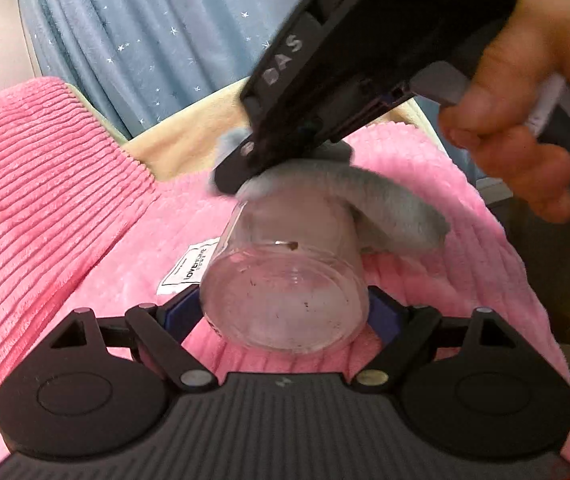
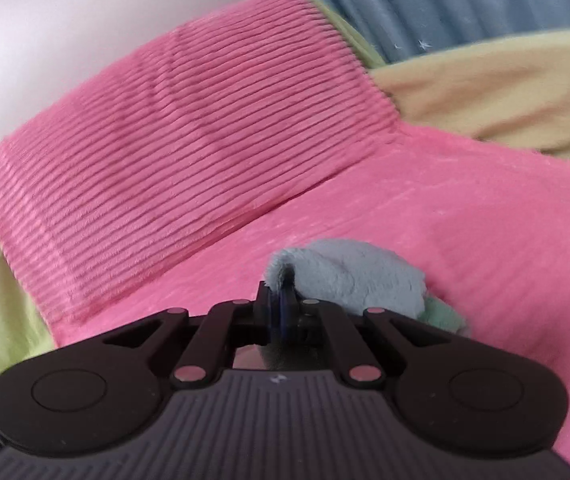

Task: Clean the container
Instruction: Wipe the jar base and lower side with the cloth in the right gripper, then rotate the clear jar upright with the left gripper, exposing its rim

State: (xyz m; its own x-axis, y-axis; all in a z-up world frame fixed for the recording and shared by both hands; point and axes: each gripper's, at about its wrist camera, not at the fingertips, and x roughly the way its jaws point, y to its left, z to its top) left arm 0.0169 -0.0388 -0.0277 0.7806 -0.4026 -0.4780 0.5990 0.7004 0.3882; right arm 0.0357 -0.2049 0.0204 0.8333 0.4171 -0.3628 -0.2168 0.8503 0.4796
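My left gripper (image 1: 285,312) is shut on a clear glass container (image 1: 285,280), held on its side with its base toward the camera and dark specks on the glass. My right gripper (image 1: 237,176) comes in from the upper right, held by a hand (image 1: 517,132), and is shut on a grey-blue cloth (image 1: 365,200) that drapes over the container's far rim and right side. In the right wrist view the right gripper (image 2: 283,300) pinches the cloth (image 2: 349,280); the container is hidden there.
A pink ribbed blanket (image 1: 37,208) covers the bed below, with a white label (image 1: 189,270) by the container. A pink ribbed pillow (image 2: 173,152) lies at the left. A beige sheet (image 2: 505,92) and a blue starred curtain (image 1: 145,40) are behind.
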